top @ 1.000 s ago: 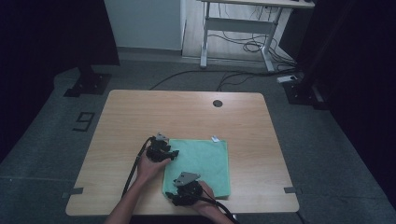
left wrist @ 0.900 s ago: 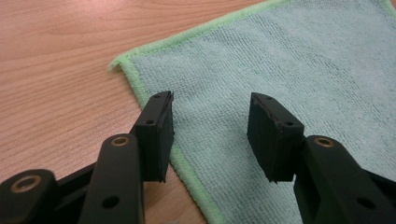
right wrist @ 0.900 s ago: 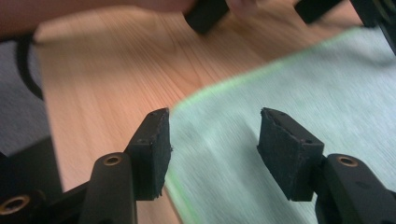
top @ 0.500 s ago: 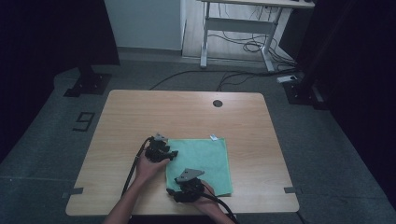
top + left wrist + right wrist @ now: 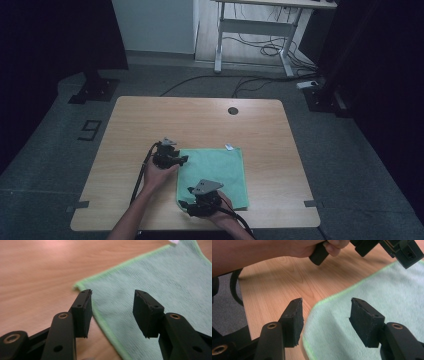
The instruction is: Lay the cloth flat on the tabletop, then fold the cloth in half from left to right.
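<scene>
Bare wooden surface [image 5: 210,120] is left beyond the flat green cloth [image 5: 220,170]; its left corners are straddled by both wide-open tools, left tool [image 5: 112,305] and right tool [image 5: 325,315].

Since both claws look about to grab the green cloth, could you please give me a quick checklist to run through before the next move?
1. Left claw open, jaws astride the cloth's left edge near its far-left corner: ok.
2. Right claw open, jaws astride the near-left corner: ok.
3. Green cloth lying flat on the table: ok.
4. Jaws already touching the cloth: cannot tell.
5. Cable off the cloth: ok.
</scene>
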Demonstrator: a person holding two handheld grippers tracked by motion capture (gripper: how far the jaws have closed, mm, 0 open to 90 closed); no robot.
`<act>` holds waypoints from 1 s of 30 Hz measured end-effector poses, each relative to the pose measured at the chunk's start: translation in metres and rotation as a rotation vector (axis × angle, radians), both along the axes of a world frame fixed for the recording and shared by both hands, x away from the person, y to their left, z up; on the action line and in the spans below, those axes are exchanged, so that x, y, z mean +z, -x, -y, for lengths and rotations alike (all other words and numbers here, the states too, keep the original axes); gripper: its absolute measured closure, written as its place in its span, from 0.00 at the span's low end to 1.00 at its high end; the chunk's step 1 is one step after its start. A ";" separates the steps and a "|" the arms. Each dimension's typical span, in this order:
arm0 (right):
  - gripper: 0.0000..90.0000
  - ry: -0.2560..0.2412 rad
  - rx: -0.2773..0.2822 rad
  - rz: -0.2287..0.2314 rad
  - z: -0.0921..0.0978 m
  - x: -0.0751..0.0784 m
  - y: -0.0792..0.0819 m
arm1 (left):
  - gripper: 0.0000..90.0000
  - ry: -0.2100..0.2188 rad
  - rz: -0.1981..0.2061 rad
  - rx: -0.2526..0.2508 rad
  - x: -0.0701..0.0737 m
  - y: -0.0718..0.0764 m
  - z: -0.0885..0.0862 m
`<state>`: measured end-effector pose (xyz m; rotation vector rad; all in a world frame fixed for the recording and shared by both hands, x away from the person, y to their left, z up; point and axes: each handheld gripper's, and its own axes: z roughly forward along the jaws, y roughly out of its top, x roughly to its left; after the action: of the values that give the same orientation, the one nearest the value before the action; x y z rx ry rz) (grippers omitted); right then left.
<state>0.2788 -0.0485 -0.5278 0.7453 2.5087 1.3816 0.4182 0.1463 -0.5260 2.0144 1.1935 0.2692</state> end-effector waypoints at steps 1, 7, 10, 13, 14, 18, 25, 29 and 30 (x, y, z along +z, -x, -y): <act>0.48 -0.002 0.000 0.004 -0.001 0.001 0.000 | 0.55 -0.003 0.002 0.001 0.001 -0.002 -0.001; 0.48 -0.010 -0.018 0.014 -0.009 0.002 -0.003 | 0.55 -0.013 0.013 0.013 0.004 -0.007 -0.003; 0.48 -0.006 -0.023 0.015 -0.011 0.000 -0.004 | 0.55 -0.028 0.020 0.017 0.002 -0.011 -0.004; 0.49 -0.003 -0.022 0.017 -0.013 -0.002 -0.003 | 0.55 -0.035 0.021 0.028 0.001 -0.015 -0.005; 0.49 0.001 -0.022 0.019 -0.014 -0.002 -0.003 | 0.55 -0.033 0.023 0.031 0.000 -0.016 -0.006; 0.49 0.006 -0.020 0.021 -0.016 -0.004 -0.001 | 0.54 -0.044 0.028 0.030 -0.001 -0.021 -0.007; 0.50 0.024 -0.014 0.016 -0.025 -0.010 -0.003 | 0.52 -0.063 0.015 0.020 -0.006 -0.030 -0.002; 0.53 0.038 -0.004 0.023 -0.029 -0.012 0.002 | 0.53 -0.082 0.008 0.019 -0.010 -0.034 0.003; 0.55 0.039 -0.001 0.026 -0.030 -0.012 0.003 | 0.53 -0.089 0.004 0.021 -0.012 -0.035 0.004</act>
<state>0.2756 -0.0190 -0.5400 0.7166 2.5075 1.3299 0.4530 0.1422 -0.5377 2.0776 1.2203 0.3421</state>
